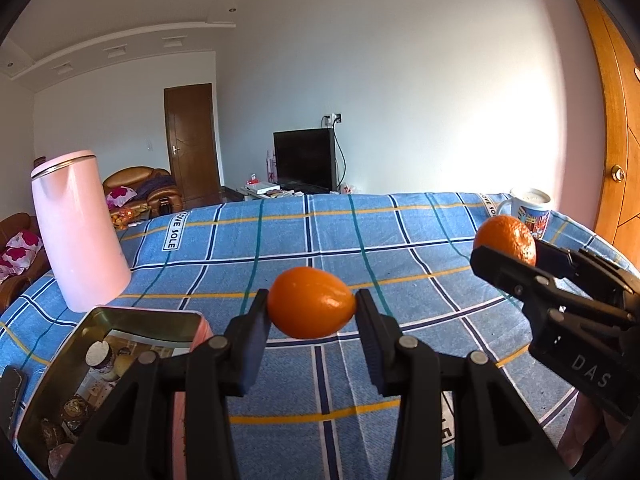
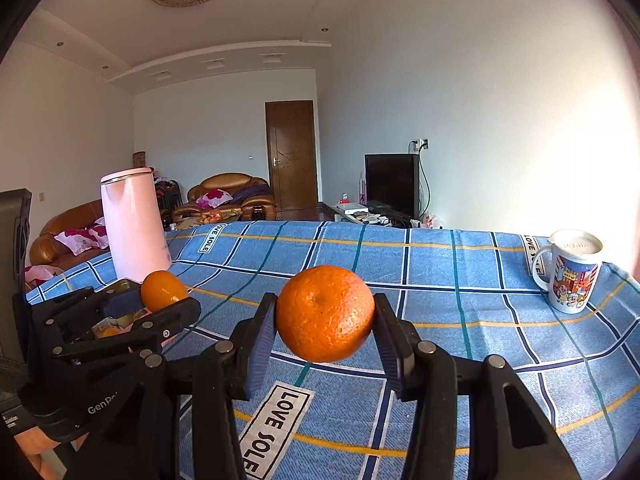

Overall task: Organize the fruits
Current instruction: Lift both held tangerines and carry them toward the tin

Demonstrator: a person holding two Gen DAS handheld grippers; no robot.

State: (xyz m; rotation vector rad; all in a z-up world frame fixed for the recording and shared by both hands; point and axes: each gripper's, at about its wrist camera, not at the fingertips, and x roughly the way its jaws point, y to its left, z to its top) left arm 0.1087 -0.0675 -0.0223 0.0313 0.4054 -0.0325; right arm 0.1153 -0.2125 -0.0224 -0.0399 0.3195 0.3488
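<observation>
My left gripper (image 1: 311, 304) is shut on a smooth oval orange fruit (image 1: 311, 303) and holds it above the blue checked tablecloth (image 1: 360, 240). My right gripper (image 2: 325, 316) is shut on a round rough-skinned mandarin (image 2: 325, 313), also held above the cloth. In the left wrist view the right gripper (image 1: 508, 246) with its mandarin (image 1: 506, 238) shows at the right. In the right wrist view the left gripper (image 2: 170, 294) with its oval fruit (image 2: 162, 290) shows at the left.
An open metal tin (image 1: 56, 368) with wrapped items inside sits at the near left. A pink kettle (image 1: 78, 232) stands behind it. A lidded cartoon mug (image 2: 572, 276) stands at the far right of the table. Sofas and a TV lie beyond.
</observation>
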